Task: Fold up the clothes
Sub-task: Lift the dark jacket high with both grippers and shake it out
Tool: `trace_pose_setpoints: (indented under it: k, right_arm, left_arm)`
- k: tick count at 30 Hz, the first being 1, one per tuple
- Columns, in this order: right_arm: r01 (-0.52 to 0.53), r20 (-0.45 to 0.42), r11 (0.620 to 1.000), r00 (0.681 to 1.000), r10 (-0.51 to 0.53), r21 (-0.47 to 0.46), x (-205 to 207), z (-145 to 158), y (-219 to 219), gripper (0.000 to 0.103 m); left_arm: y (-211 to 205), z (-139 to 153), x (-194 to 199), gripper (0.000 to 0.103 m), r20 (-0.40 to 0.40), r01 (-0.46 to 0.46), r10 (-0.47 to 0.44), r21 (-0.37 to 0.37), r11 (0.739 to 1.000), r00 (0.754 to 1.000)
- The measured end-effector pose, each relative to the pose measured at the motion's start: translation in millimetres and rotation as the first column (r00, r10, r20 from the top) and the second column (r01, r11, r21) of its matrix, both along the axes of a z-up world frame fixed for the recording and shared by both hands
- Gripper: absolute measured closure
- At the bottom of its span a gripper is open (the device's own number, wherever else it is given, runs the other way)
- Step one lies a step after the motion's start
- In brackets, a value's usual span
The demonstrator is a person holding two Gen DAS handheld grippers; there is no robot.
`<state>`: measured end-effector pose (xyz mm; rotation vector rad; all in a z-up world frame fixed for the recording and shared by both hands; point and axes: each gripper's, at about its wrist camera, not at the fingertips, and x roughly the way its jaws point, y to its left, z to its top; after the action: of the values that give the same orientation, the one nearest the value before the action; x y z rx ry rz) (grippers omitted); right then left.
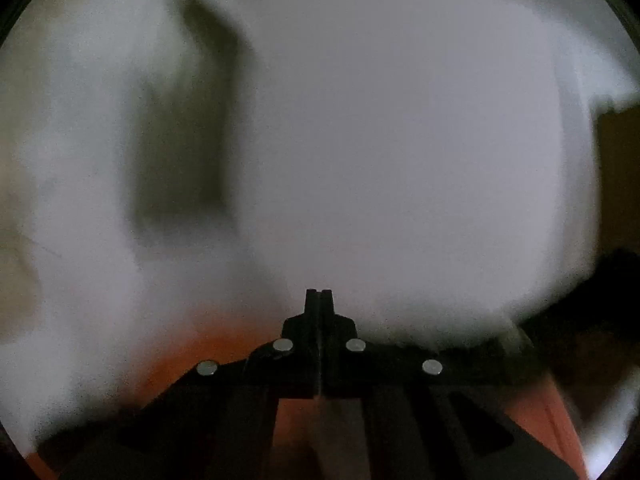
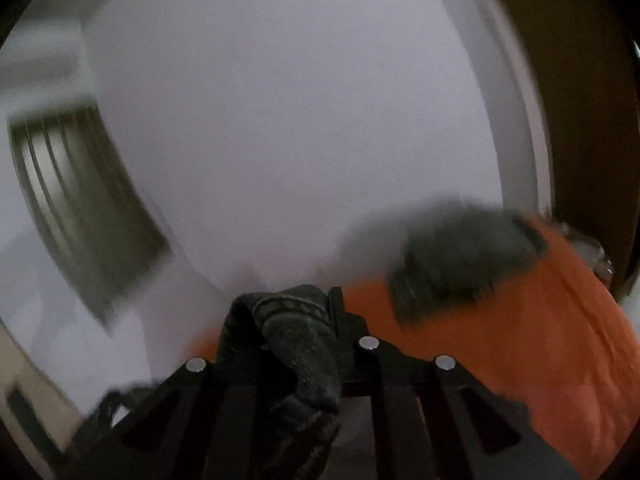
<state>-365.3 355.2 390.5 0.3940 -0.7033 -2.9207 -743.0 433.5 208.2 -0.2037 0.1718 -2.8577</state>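
In the right wrist view my right gripper (image 2: 320, 300) is shut on a dark knit garment (image 2: 296, 356). The cloth bunches over the left finger and hangs down between the arms toward the camera. Beyond it, a folded dark grey cloth (image 2: 468, 264) lies on an orange bed sheet (image 2: 540, 340). In the left wrist view my left gripper (image 1: 319, 296) is shut, its two black fingers pressed together with nothing visible between them. Orange sheet (image 1: 224, 352) shows blurred below it. A dark shape (image 1: 580, 316) at the right edge is too blurred to name.
Both views are heavily blurred. A pale wall (image 2: 280, 120) fills most of each view. A dark framed rectangle (image 2: 88, 208) hangs on the wall at left, and the same kind of dark rectangle (image 1: 184, 152) appears in the left wrist view. A brown panel (image 2: 592, 100) stands at right.
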Motion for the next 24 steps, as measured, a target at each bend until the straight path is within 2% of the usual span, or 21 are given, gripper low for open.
trace_pose_setpoints:
  k: [1, 2, 3, 5, 6, 8, 11, 14, 17, 18, 20, 22, 24]
  right_arm:
    - [0.025, -0.109, 0.999, 0.994, -0.022, 0.026, 25.8, 33.1, 1.9, 0.096]
    - [0.038, -0.209, 0.998, 0.978, -0.028, 0.043, 48.8, 57.3, 2.9, 0.096]
    - [0.038, -0.264, 0.998, 0.964, -0.022, 0.055, 66.2, 74.3, 4.6, 0.096]
    - [0.020, -0.251, 0.999, 0.968, -0.007, 0.047, 83.9, 88.9, 13.8, 0.096]
    - [0.013, -0.219, 0.999, 0.976, -0.002, 0.049, 88.7, 88.8, 16.7, 0.096]
    - [0.002, -0.143, 0.997, 0.990, 0.008, 0.074, 95.1, 76.7, 19.3, 0.096]
    - [-0.037, -0.024, 0.984, 0.999, 0.042, 0.176, 100.0, 32.8, 16.1, 0.096]
    - [-0.122, 0.131, 0.965, 0.987, 0.093, 0.230, 100.2, -36.9, 9.5, 0.096]
    - [-0.215, 0.320, 0.951, 0.937, 0.137, 0.222, 102.7, -120.3, 8.8, 0.096]
    - [-0.237, 0.372, 0.947, 0.917, 0.144, 0.217, 104.5, -151.2, 14.0, 0.096]
    - [-0.273, 0.466, 0.940, 0.872, 0.152, 0.204, 111.6, -214.7, 28.7, 0.096]
    - [-0.278, 0.483, 0.933, 0.864, 0.139, 0.229, 125.1, -254.8, 39.5, 0.096]
    - [-0.280, 0.489, 0.924, 0.863, 0.124, 0.260, 139.4, -291.6, 49.9, 0.096]
  left_arm:
    - [-3.4, 18.6, 11.1, 0.103, -0.007, 0.046, -0.046, 0.011, 0.999, 0.999]
    - [-6.2, 33.3, 16.2, 0.103, 0.027, 0.098, -0.098, 0.025, 0.995, 0.995]
    - [-9.7, 38.3, 18.5, 0.103, 0.072, 0.140, -0.143, 0.044, 0.989, 0.987]
    - [-15.0, 33.0, 20.0, 0.103, 0.156, 0.191, -0.202, 0.082, 0.978, 0.967]
    - [-17.0, 19.1, 18.9, 0.103, 0.192, 0.205, -0.220, 0.098, 0.974, 0.956]
    - [-23.9, -20.6, 11.3, 0.103, 0.270, 0.251, -0.288, 0.162, 0.954, 0.919]
    - [-28.7, -102.2, -3.2, 0.099, 0.405, 0.275, -0.367, 0.268, 0.923, 0.837]
    - [-25.3, -188.1, -9.4, 0.087, 0.541, 0.264, -0.389, 0.297, 0.918, 0.746]
    - [-19.3, -269.2, -13.6, 0.081, 0.654, 0.251, -0.410, 0.327, 0.911, 0.636]
    - [-14.8, -296.6, -13.9, 0.081, 0.696, 0.244, -0.411, 0.331, 0.911, 0.589]
    - [-7.5, -331.1, -13.4, 0.081, 0.739, 0.254, -0.427, 0.343, 0.904, 0.521]
    - [8.8, -358.6, -3.6, 0.081, 0.766, 0.296, -0.446, 0.341, 0.892, 0.462]
    - [31.3, -374.0, 6.1, 0.081, 0.783, 0.359, -0.460, 0.323, 0.876, 0.418]
